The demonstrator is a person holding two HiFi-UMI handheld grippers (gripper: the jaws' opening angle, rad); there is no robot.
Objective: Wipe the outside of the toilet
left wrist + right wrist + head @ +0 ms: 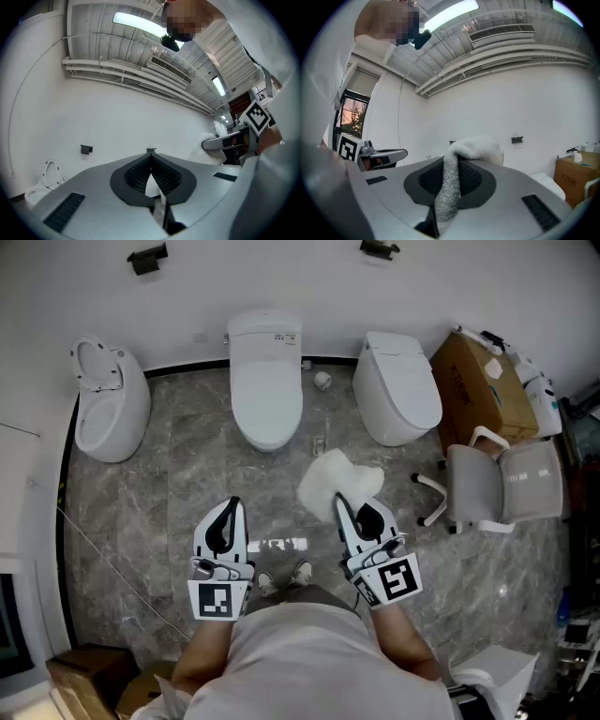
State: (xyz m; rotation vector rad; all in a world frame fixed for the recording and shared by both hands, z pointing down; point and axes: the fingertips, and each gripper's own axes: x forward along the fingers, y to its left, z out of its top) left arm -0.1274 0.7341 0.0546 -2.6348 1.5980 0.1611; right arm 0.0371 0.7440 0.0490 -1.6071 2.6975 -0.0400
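Head view: middle toilet (266, 381) (lid down) stands against the wall (281, 277), well ahead of the right gripper (349, 512), which carries a white towel (339, 482). Left gripper view: left gripper (150, 157) closed, nothing in it. Right gripper view: jaws clamped on the towel

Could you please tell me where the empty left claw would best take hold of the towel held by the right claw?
Probably the loose bunch of the towel ahead of the right claw, approached from its left side by the left claw once opened: the right claw pinches only the near end, so the bunch hangs free.
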